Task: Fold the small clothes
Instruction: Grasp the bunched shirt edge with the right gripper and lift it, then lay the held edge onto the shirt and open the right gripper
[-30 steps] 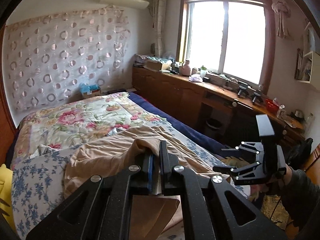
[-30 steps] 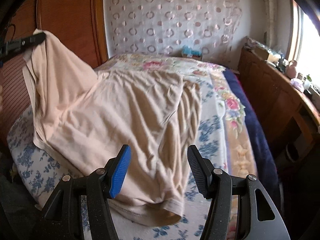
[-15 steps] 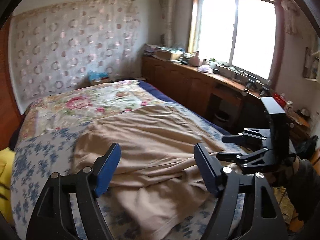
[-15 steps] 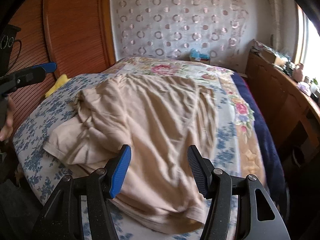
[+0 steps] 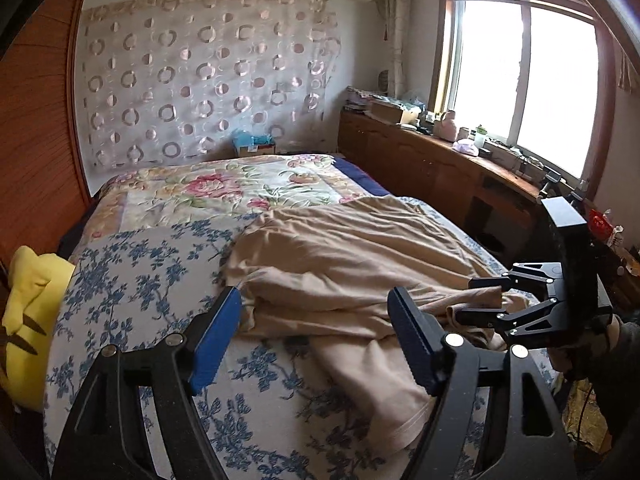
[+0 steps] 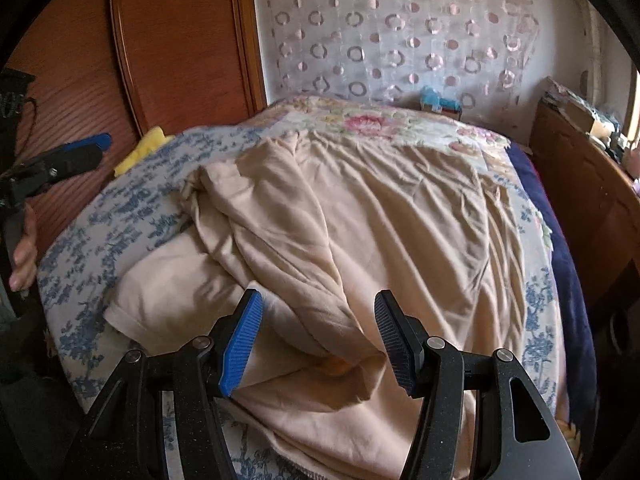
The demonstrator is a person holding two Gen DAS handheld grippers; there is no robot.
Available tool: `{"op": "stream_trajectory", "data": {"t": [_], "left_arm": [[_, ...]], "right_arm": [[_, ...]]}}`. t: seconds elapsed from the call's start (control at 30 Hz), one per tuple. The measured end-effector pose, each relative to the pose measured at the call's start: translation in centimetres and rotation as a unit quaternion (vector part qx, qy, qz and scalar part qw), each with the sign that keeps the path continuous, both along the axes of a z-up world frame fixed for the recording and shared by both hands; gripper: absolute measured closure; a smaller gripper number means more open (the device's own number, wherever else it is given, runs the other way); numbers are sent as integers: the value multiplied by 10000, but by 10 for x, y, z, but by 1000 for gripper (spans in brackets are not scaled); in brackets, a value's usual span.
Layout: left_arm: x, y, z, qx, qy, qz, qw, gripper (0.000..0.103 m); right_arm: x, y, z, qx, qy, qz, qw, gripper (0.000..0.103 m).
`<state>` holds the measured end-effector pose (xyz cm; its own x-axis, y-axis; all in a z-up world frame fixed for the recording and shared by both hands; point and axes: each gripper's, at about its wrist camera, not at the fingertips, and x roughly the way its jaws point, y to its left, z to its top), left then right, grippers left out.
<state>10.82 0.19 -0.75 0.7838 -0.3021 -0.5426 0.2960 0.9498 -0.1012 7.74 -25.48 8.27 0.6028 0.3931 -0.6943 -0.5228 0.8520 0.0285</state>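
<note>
Your left tongs stand open above the blue-flowered bedspread, gripping nothing. The beige garment lies rumpled across the bed. Your right tongs have a fold of its near edge between their fingers. A yellow plush sits at the left.

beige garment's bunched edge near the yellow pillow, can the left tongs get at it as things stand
Probably yes: the left tongs are open just short of the beige garment, with only bare bedspread between.
</note>
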Motion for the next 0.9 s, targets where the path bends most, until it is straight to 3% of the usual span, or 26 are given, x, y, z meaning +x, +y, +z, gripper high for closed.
{"op": "stream_trajectory", "data": {"t": [0.2, 0.27, 0.33, 0.37, 0.53, 0.9], "left_arm": [[1, 3, -10, -18, 78, 33, 10000, 27], [1, 2, -11, -19, 86, 37, 10000, 27], [1, 1, -12, -10, 95, 55, 9999, 27], [1, 1, -12, -9, 97, 56, 9999, 27], [1, 1, -12, -9, 96, 65, 9999, 27], [0, 1, -14, -19, 90, 45, 9999, 27]], "right_arm": [[10, 8, -12, -46, 272, 89, 9996, 43], [11, 9, -12, -25, 299, 211, 9993, 55], [11, 14, -13, -97, 269, 325, 9991, 83], [9, 15, -12, -122, 239, 388, 9989, 89], [0, 16, -1, -57, -101, 437, 9990, 93], [-33, -13, 55, 320, -1123, 167, 9930, 93]]}}
